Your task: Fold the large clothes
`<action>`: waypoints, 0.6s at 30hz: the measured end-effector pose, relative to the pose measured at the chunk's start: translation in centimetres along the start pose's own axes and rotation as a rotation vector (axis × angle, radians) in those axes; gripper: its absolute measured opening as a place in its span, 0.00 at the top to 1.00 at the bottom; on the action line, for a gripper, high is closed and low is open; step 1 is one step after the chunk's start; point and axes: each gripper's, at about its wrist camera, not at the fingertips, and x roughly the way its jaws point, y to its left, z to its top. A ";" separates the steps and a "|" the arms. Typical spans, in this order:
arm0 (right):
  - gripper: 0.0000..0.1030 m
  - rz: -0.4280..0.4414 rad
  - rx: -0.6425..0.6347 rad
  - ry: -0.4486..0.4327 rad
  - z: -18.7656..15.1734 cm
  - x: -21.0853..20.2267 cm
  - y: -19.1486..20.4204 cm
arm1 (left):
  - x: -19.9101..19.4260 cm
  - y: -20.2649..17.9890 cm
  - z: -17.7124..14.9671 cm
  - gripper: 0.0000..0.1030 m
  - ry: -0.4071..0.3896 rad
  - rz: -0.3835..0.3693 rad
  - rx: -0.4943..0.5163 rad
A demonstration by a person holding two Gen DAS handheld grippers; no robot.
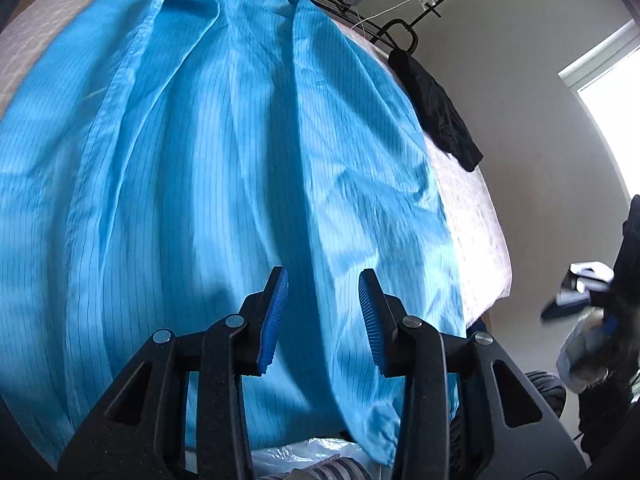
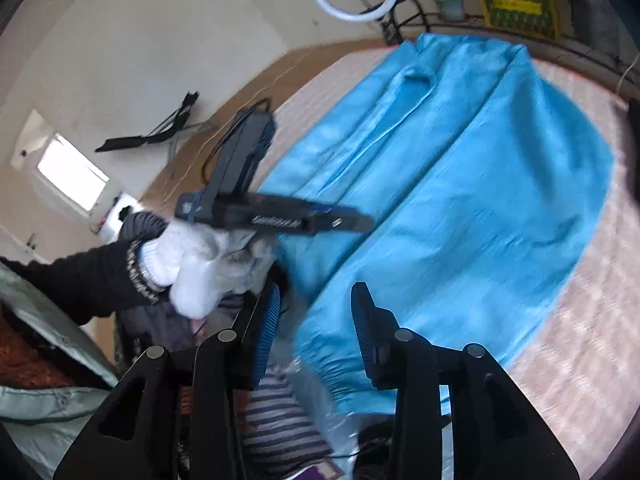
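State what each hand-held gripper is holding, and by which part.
Nothing. The left hand-held gripper and right hand-held gripper are both open above the blue garment, gripping no fabric.

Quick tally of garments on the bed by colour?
Blue garment: 1, spread across the bed
Black garment: 1, at the bed's edge
Total: 2

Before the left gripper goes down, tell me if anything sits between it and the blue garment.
Nothing visible does. The left gripper is open, its fingers hanging over the blue garment, which is spread on the bed. The black cloth lies off to the side at the bed's edge, clear of the path.
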 end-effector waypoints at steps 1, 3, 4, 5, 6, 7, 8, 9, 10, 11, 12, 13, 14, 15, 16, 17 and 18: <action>0.65 -0.037 0.001 -0.021 0.7 -0.6 -0.9 | 0.1 -0.2 0.7 0.64 0.000 0.006 0.006; 0.65 -0.086 0.021 -0.071 2.4 -1.8 -3.3 | 0.3 -0.7 2.6 0.62 -0.005 0.014 0.027; 0.65 -0.108 0.040 -0.092 3.5 -2.3 -4.9 | 0.5 -0.9 3.5 0.59 -0.007 0.016 0.034; 0.65 -0.141 0.053 -0.114 4.6 -2.7 -6.5 | 0.8 -1.0 4.7 0.54 -0.015 0.021 0.034; 0.65 -0.167 0.066 -0.129 5.8 -3.0 -8.1 | 1.0 -1.0 5.6 0.53 -0.023 0.025 0.030; 0.65 -0.188 0.084 -0.141 7.0 -3.2 -10.0 | 1.3 -1.0 6.5 0.53 -0.026 0.026 0.025; 0.65 -0.209 0.107 -0.154 8.3 -3.3 -12.0 | 1.8 -0.9 7.9 0.53 -0.032 0.023 0.016; 0.65 -0.224 0.129 -0.166 9.5 -3.3 -13.8 | 2.1 -0.8 8.9 0.53 -0.038 0.020 0.004; 0.65 -0.235 0.146 -0.175 10.7 -3.2 -15.6 | 2.5 -0.5 10.0 0.53 -0.044 0.014 -0.009; 0.65 -0.255 0.154 -0.175 12.1 -2.9 -17.3 | 2.9 -0.3 11.2 0.53 -0.048 0.007 -0.024; 0.65 -0.278 0.160 -0.171 13.1 -2.5 -18.8 | 3.5 0.0 12.6 0.53 -0.052 0.000 -0.040; 0.65 -0.300 0.165 -0.165 14.3 -2.0 -20.3 | 4.2 0.3 13.9 0.53 -0.056 -0.008 -0.054; 0.65 -0.318 0.172 -0.162 15.2 -1.3 -21.7 | 4.9 0.6 15.2 0.53 -0.062 -0.012 -0.069; 0.65 -0.326 0.181 -0.158 16.1 -0.6 -23.1 | 5.4 1.0 16.2 0.53 -0.068 -0.015 -0.080; 0.65 -0.333 0.188 -0.155 16.6 -0.1 -24.3 | 6.1 1.4 17.1 0.53 -0.070 -0.016 -0.091; 0.65 -0.342 0.199 -0.155 17.3 0.7 -25.6 | 6.8 1.8 18.0 0.53 -0.068 -0.020 -0.101; 0.65 -0.340 0.206 -0.151 17.9 1.5 -26.7 | 7.8 2.3 18.9 0.53 -0.060 -0.024 -0.114</action>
